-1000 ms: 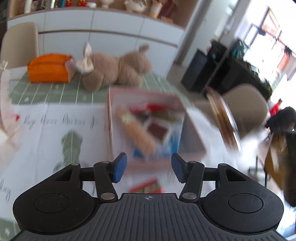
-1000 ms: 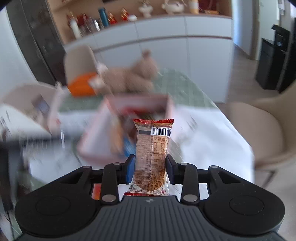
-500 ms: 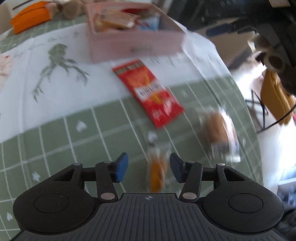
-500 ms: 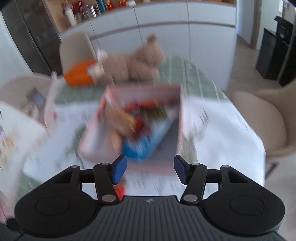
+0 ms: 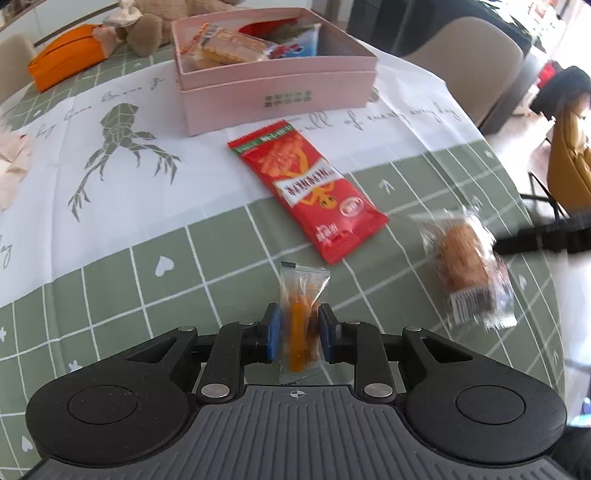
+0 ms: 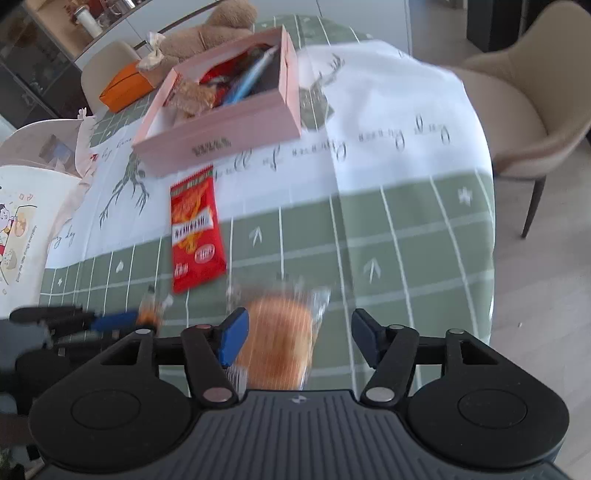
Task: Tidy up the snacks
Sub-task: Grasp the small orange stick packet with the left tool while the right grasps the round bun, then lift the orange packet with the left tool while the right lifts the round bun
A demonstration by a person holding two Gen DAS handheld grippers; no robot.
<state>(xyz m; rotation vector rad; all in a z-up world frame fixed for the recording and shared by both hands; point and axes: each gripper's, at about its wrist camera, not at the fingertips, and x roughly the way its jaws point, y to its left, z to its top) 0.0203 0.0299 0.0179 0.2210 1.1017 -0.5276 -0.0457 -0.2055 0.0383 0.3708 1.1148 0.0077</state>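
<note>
Left gripper (image 5: 300, 334) is closing on the orange snack stick (image 5: 301, 314), its long axis running up-frame toward the pink box (image 5: 280, 86). Right gripper (image 6: 297, 341), jaws spreading, straddles the wrapped bun (image 6: 279, 341) at lower centre without pressing it.

Plush bear (image 5: 155, 26), orange pouch (image 5: 66, 64), beige chair (image 6: 524, 107)

Bread roll packet (image 6: 279, 341) motion-blurred in right wrist view, lower end hidden behind gripper body. Pink box (image 5: 275, 86) contents partly concealed by near wall. Print on red snack packet (image 5: 308, 192) illegible (too small). Plush bear (image 5: 155, 22) cropped by top edge.
</note>
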